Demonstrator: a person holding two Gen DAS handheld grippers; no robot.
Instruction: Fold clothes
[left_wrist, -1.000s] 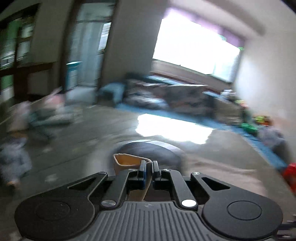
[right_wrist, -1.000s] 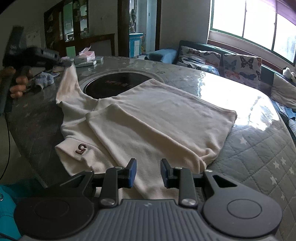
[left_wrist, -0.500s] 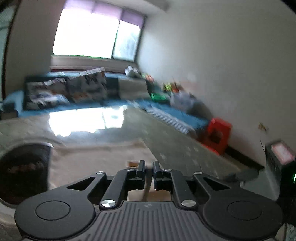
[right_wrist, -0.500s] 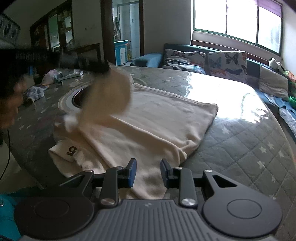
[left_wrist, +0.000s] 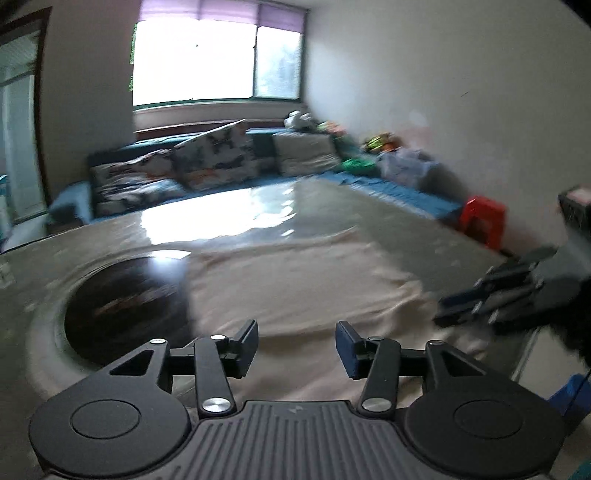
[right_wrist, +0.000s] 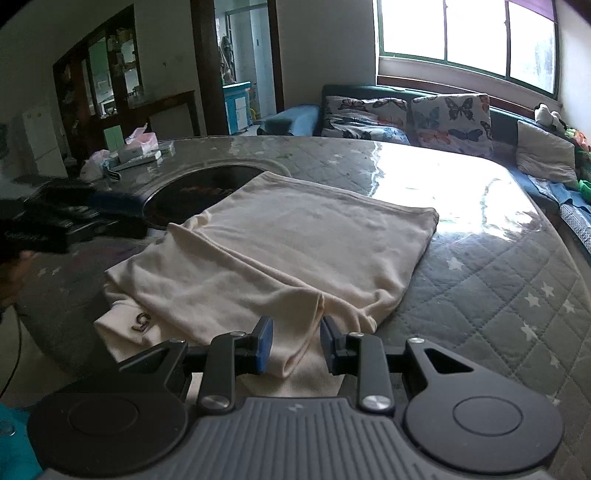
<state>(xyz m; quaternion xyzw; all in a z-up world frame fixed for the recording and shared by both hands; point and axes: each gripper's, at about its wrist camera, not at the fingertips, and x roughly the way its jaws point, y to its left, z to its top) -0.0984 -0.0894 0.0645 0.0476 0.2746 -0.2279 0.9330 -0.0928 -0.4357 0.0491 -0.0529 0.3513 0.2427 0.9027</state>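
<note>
Cream shirt (right_wrist: 295, 240) lying partly folded on the round quilted bench (right_wrist: 498, 280), its far left corner lapping over the dark round inset (right_wrist: 195, 192) at the middle. One layer folded across the body, with a sleeve end bearing a brown "5" (right_wrist: 142, 321) poking out at the near left edge.

Right hand-held gripper (right_wrist: 295, 343) low at the shirt's near hem, jaws apart, a fold of cloth lying between the fingers without being pinched.

Left hand-held gripper (left_wrist: 295, 347) hovering over the shirt (left_wrist: 295, 280), jaws spread wide, holding nothing; view blurred. Seen from the right wrist, off to the left near the inset (right_wrist: 74, 218), smeared by motion.

Butterfly cushions (right_wrist: 406, 118) on a sofa beyond the bench, under the window (right_wrist: 465, 37).
</note>
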